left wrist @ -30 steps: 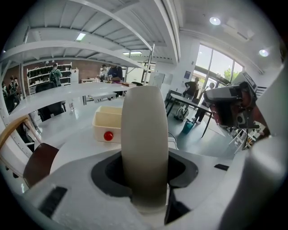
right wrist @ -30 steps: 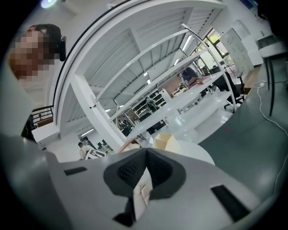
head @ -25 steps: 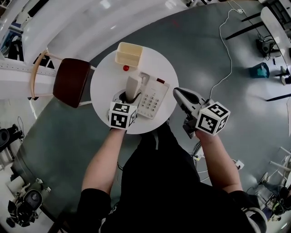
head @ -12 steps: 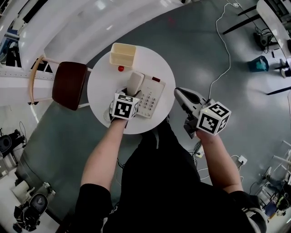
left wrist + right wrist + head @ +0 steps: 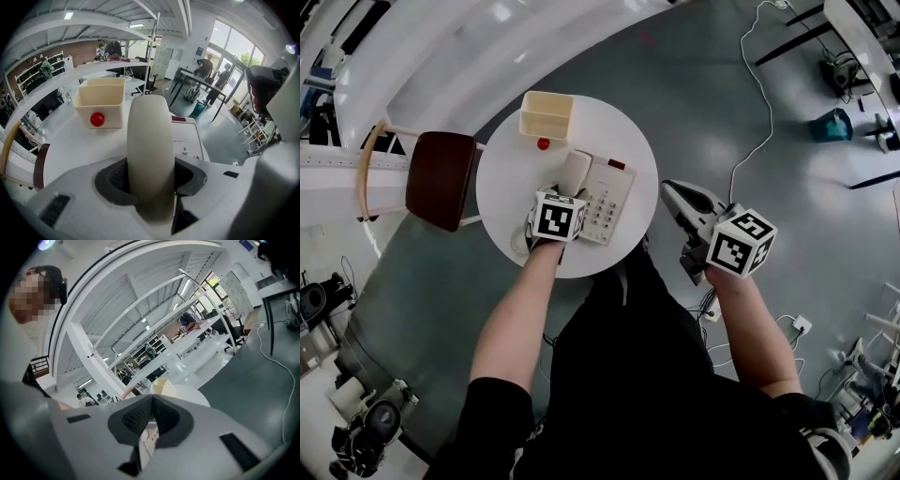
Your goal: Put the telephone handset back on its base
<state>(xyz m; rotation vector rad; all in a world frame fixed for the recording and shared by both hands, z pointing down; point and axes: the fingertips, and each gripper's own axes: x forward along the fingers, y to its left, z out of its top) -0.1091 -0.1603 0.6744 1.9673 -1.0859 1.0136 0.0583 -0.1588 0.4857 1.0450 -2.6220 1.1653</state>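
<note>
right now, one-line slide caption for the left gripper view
Left gripper holds the cream handset, telephone base just behind it.

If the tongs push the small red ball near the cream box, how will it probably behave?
The red ball looks round and smooth, so it would probably roll away at a light touch. The cream box just beside it might stop it in that direction. It looks small, so likely light.

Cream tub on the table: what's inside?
From above, the cream rectangular plastic tub looks empty; the small red ball lies outside, by its near wall. Its floor is hidden in the left gripper view.
</note>
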